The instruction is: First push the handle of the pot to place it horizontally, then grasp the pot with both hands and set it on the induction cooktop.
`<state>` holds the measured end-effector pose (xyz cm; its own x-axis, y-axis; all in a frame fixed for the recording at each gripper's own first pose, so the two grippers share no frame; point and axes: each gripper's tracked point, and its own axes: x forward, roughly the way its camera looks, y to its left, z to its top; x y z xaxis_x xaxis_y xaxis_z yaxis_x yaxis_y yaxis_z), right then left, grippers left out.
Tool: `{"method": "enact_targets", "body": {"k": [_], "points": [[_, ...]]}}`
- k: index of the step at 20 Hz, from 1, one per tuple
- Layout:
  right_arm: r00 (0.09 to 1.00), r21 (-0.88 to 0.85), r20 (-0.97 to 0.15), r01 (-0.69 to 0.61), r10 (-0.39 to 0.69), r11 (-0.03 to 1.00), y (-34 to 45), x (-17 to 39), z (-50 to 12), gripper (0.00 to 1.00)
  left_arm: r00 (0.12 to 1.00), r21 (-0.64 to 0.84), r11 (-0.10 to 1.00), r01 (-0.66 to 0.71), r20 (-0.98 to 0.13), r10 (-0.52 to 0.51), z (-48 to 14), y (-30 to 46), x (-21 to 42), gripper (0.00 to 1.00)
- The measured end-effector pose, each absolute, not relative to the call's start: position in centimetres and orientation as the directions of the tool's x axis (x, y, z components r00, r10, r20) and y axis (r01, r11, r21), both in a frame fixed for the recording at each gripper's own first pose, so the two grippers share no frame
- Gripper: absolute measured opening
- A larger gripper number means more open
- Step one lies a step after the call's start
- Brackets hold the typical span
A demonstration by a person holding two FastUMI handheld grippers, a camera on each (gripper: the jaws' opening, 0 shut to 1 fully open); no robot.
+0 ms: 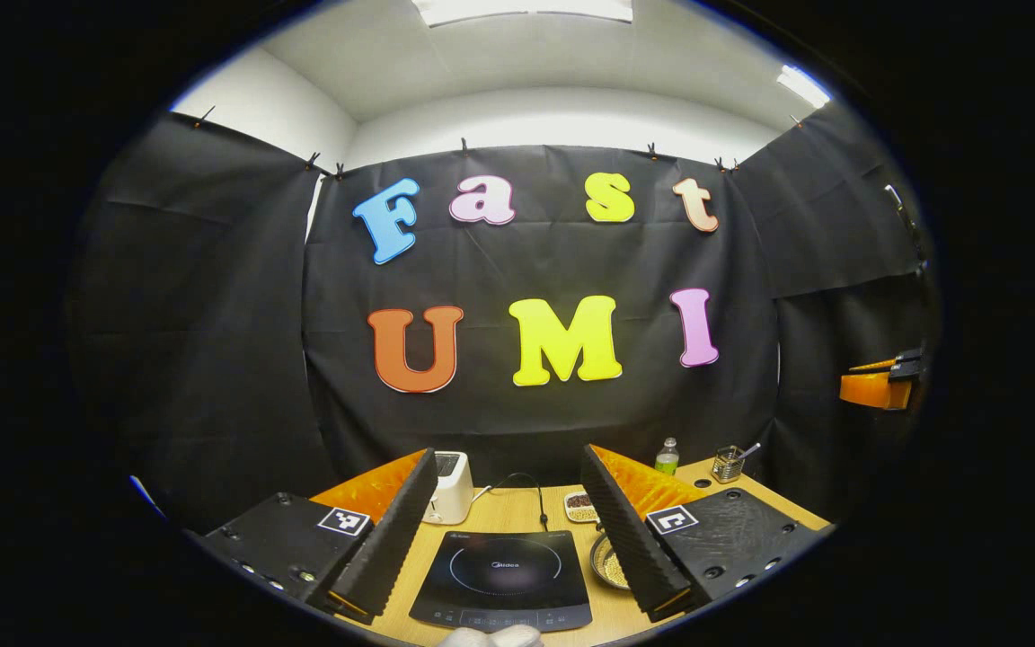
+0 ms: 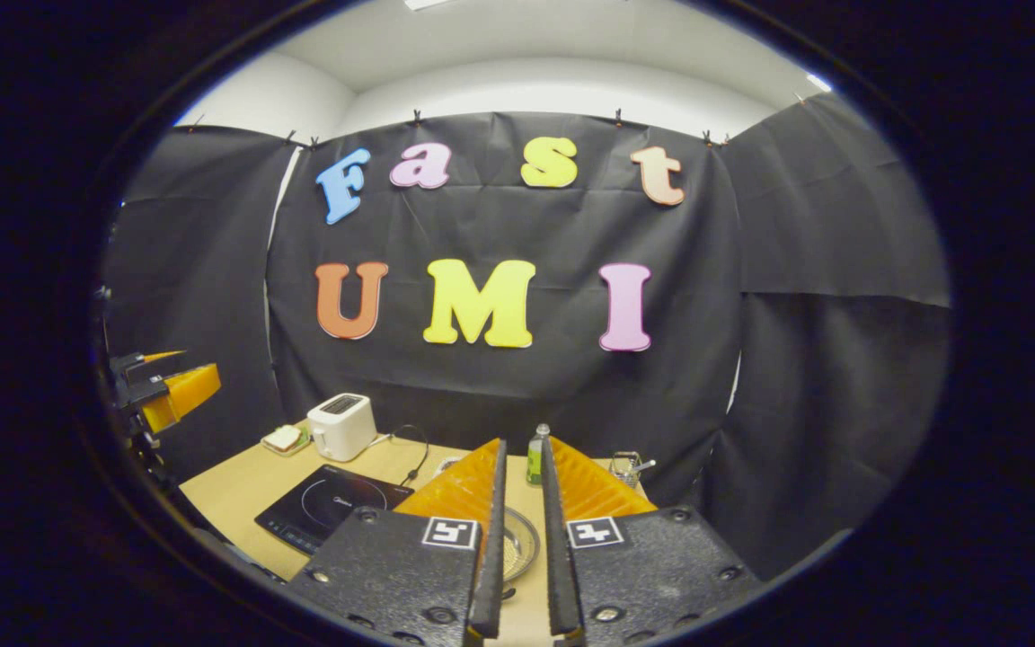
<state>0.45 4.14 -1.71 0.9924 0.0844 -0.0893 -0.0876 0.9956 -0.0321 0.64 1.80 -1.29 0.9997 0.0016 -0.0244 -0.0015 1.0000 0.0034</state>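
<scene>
With your left tool (image 1: 504,530) wide open and empty and your right tool (image 2: 517,548) nearly closed and empty, both high over the desk (image 2: 230,490), coming down blind risks clipping the pot (image 2: 517,544) into the induction cooktop (image 1: 504,575).

Left gripper (image 1: 507,530): fingers spread wide apart, nothing between them, held level and pointing forward; seen from the right gripper view it sits far off to that gripper's left (image 2: 167,391), raised.

Right gripper (image 2: 517,539): fingers drawn near together with a narrow gap, nothing gripped, pointing forward; from the left gripper view it appears far off to the right (image 1: 881,382), raised.
</scene>
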Motion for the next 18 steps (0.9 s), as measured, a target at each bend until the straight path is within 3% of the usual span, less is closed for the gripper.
{"method": "enact_targets", "body": {"k": [5,15,16,18], "points": [[0.977,0.011,-0.164,-0.138,0.138,0.990,4.6,0.6,-4.2,0.01,1.000,-0.001,1.000,-0.009,-0.029,0.009,-1.6,1.8,0.8,0.96],[0.885,-0.001,-0.418,-0.230,0.208,0.973,6.6,1.8,-17.2,0.01,0.997,-0.007,0.998,-0.060,-0.049,0.059,-2.3,2.8,-0.3,0.96],[0.865,0.017,-0.449,-0.243,0.225,0.970,7.4,1.8,-19.2,0.05,0.997,-0.004,0.998,-0.068,-0.046,0.067,-2.1,3.0,-0.4,0.96],[0.822,0.035,-0.506,-0.284,0.262,0.958,9.1,1.9,-23.0,0.01,0.996,0.002,0.997,-0.083,-0.039,0.083,-1.8,3.5,-0.9,0.96]]}}
